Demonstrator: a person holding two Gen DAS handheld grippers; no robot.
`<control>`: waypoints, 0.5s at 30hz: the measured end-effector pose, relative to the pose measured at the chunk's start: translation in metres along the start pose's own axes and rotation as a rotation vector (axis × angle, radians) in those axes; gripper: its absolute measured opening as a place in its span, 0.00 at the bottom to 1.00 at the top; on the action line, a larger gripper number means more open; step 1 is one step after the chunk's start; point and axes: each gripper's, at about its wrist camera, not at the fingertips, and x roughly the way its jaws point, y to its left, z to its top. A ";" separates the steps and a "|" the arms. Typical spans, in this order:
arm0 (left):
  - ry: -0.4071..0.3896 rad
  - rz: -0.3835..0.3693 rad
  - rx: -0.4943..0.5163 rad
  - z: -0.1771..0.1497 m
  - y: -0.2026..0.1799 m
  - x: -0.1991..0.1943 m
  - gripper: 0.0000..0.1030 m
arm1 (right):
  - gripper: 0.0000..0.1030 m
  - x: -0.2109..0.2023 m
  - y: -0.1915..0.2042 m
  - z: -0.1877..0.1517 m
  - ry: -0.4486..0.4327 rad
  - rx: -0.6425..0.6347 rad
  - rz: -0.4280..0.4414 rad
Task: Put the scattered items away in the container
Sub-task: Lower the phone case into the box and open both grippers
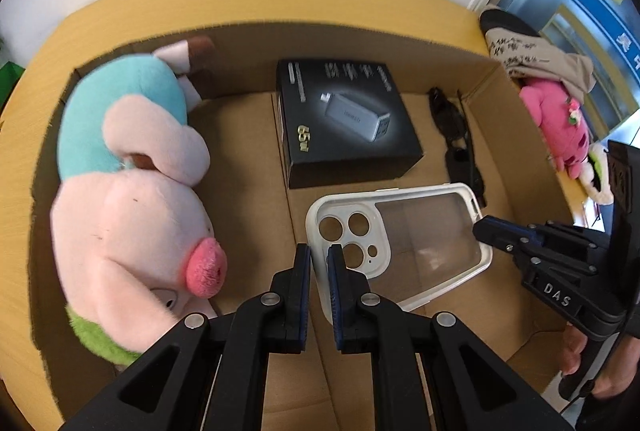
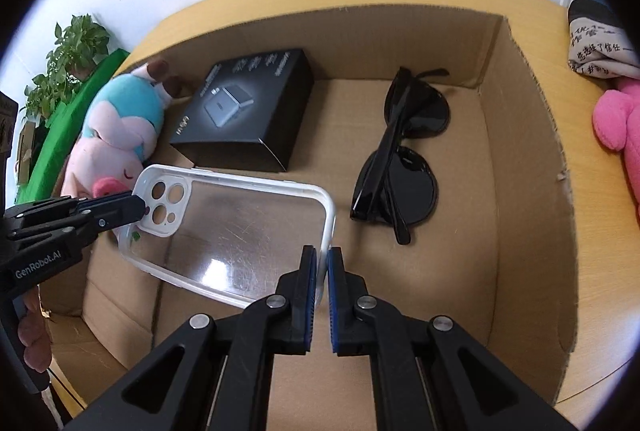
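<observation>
Two handheld grippers carry a clear phone case (image 2: 236, 227) over the open cardboard box (image 2: 532, 135). The left gripper (image 1: 319, 263) is clamped on its camera-end rim, the right gripper (image 2: 322, 267) on the opposite end's rim. Light, thin and somewhat flexible, with a slick, scratch-prone back, the case looks best gripped by its stiffer white bumper. Below lie a plush pig (image 1: 132, 199), black charger box (image 1: 344, 123) and sunglasses (image 2: 404, 155).

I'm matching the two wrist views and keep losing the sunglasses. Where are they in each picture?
Left wrist: sunglasses lie right of centre, seen edge-on along the cardboard box's right wall.
Right wrist: sunglasses sit centre-right on the box floor, folded.
Shared landmark: the black charger box, left of them in both.
</observation>
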 end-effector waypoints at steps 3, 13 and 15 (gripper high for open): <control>0.014 -0.004 -0.008 -0.001 0.002 0.007 0.08 | 0.05 0.006 -0.002 0.001 0.013 -0.005 0.000; 0.059 0.041 -0.014 -0.008 0.012 0.024 0.08 | 0.05 0.026 0.004 0.006 0.100 -0.029 0.012; 0.072 0.047 -0.024 -0.008 0.014 0.029 0.08 | 0.05 0.027 0.006 0.007 0.104 -0.038 0.006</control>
